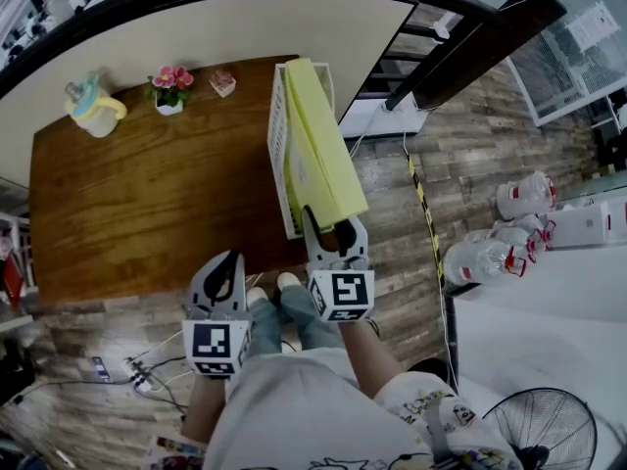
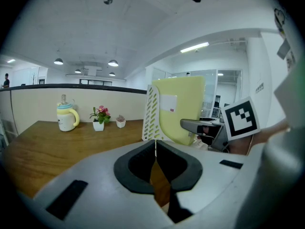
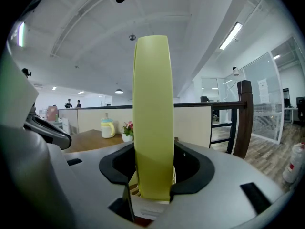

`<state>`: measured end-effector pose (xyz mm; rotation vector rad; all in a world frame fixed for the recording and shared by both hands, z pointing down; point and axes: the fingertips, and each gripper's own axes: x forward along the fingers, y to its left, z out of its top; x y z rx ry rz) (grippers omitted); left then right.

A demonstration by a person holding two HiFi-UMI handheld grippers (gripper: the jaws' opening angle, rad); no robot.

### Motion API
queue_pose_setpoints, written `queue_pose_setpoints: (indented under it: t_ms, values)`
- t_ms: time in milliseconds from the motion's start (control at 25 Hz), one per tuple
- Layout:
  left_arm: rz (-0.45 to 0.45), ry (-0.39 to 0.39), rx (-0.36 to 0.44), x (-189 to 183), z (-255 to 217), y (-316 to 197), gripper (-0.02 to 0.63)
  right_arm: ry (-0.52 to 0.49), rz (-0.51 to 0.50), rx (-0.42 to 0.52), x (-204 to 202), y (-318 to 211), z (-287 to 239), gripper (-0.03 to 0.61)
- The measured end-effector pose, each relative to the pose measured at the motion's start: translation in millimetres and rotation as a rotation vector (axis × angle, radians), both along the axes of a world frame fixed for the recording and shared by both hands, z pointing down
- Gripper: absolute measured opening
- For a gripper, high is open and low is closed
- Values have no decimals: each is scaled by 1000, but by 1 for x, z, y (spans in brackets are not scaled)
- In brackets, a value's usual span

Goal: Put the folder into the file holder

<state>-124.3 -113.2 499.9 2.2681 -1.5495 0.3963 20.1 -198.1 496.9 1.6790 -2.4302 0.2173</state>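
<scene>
The folder (image 1: 318,145), pale yellow, stands on edge at the right end of your brown wooden desk (image 1: 147,204), the broadest thing in the head view, with plank floor (image 1: 392,194) around it. The white file holder (image 1: 278,130), its side wall cut with slots, sits at that end of the desk. The folder stands inside it, leaning away from the slotted wall toward the floor side. Whether its bottom edge rests on the holder's base cannot be seen.

Your right tool (image 1: 333,225) is clamped on the folder's near edge, one pad pressed to each face, and the yellow edge fills the gap in the right gripper view. Your left tool (image 1: 231,260) hangs just off the desk's front edge, to the left of the right tool and apart from the holder. Its jaws are brought together with nothing between them.

At the far-left corner of the desk stands a lidded cup (image 1: 96,108) with a yellow handle. Near it is a white pot of pink flowers (image 1: 170,88), and beside that a smaller pot (image 1: 222,82) with a small plant, close to the holder's far end.
</scene>
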Motion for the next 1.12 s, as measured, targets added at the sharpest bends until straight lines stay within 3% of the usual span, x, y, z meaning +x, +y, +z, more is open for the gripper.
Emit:
queue_pose_setpoints:
  t_ms: [560, 1120]
  values:
    - [-7, 7, 7, 5, -3, 1, 11, -34, -73, -75, -2, 6, 13, 221]
    - [-34, 5, 59, 6, -23, 2, 11, -50, -110, -58, 10, 19, -11, 244]
